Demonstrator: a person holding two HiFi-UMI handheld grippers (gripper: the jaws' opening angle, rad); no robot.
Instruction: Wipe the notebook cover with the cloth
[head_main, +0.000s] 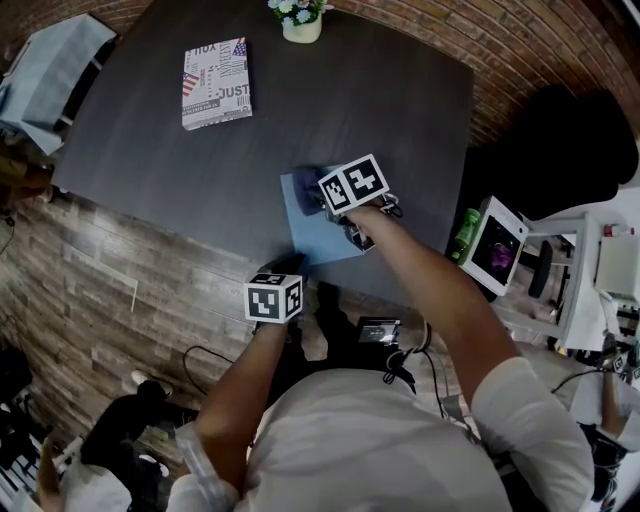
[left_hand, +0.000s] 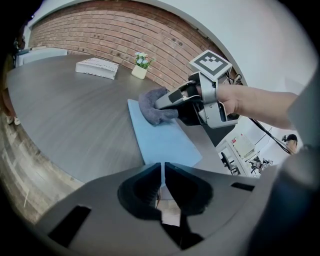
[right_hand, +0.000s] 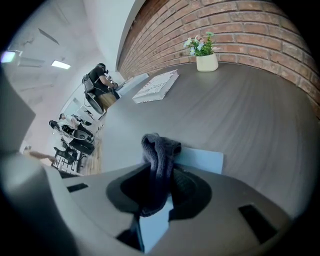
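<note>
While right gripper (right_hand: 159, 172) clamps grey cloth (right_hand: 157, 150) on blue notebook (left_hand: 160, 140) and left gripper (left_hand: 162, 172) sits near-edge with jaws together: press flat, overlap strokes.

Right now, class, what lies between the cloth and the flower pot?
Only bare tabletop between cloth and flower pot; the head view shows it.

The notebook (head_main: 322, 240) lies flat on the table (head_main: 400, 110), close to its near edge and right of the middle. The cloth (head_main: 305, 183) rests on the notebook's far left corner, caught between the jaws of the right gripper (head_main: 322, 203), which reaches over the notebook from the near side. The left gripper (left_hand: 163, 172) sits at the table's near edge, just beside the notebook's near left corner. Well behind, a second book (head_main: 216, 83) lies to the far left, and a potted plant (head_main: 301, 20) stands to its right at the far edge.
</note>
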